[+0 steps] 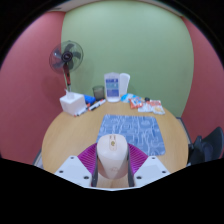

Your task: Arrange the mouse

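Tool (112, 166): one, two-fingered, each finger with a magenta pad (88, 159) on its inner face. Fingers are partly apart and clamped on one pale beige mouse (111, 160), which fills the gap between the pads and touches both. The mouse points forward along the fingers, its scroll wheel toward the far end. The tool is level, aimed across the table, with the mouse held just above the near rim.

Table (66, 132): one, round, light wood.

Mat (131, 130): one, blue-grey patterned cloth, lying flat just ahead of the fingers, at mid-table.

Beyond the mat, at the far side of the table: one white box (72, 102), one upright white-and-blue carton (114, 86), and a low scatter of small coloured items (148, 104), too small to count or name.

Fan (66, 57): one, black, standing on a pedestal behind the table by the red wall (25, 60).

Green wall (140, 40): one, behind the table.
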`<state>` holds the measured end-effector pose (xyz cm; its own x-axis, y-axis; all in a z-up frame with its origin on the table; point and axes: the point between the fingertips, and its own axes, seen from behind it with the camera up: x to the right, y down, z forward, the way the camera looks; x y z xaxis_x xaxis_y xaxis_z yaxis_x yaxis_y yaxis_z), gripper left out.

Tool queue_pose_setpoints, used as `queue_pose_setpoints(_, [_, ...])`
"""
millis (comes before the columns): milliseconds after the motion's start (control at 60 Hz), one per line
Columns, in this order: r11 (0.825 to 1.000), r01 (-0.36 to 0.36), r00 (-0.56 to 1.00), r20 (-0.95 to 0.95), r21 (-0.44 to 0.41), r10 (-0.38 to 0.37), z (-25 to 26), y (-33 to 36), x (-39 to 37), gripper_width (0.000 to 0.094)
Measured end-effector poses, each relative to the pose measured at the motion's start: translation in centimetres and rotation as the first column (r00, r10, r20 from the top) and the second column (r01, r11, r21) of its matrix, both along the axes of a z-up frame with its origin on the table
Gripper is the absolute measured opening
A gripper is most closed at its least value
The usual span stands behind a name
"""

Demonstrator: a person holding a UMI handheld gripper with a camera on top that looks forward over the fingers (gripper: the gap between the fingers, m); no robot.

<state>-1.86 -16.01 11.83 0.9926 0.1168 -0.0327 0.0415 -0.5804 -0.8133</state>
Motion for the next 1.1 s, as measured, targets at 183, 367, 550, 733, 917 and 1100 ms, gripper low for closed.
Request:
queue_pose_setpoints(183, [0.99, 0.024, 0.999, -0.037, 0.139, -0.019, 6.4, 11.1, 3.4, 0.0401])
queue_pose_setpoints(367, [0.996, 0.052, 0.999, 0.002, 0.076, -0.052, -0.4, 19.0, 6.4, 0.04])
queue_pose_setpoints(550, [0.997, 0.055, 0.998, 0.022, -0.05, -0.054, -9.3, 20.2, 7.1, 0.0414])
queue_pose_setpoints(733, [0.992, 0.046, 0.999, 0.007, -0.119, -0.045, -12.3, 19.1, 6.5, 0.0559])
queue_pose_setpoints(917, [0.997, 0.05, 0.995, 0.086, -0.052, -0.046, -8.0, 17.0, 6.8, 0.0846])
queue_pose_setpoints(1100, [0.995, 0.097, 0.989, 0.11, -0.002, -0.096, -1.3, 10.5, 6.1, 0.0843])
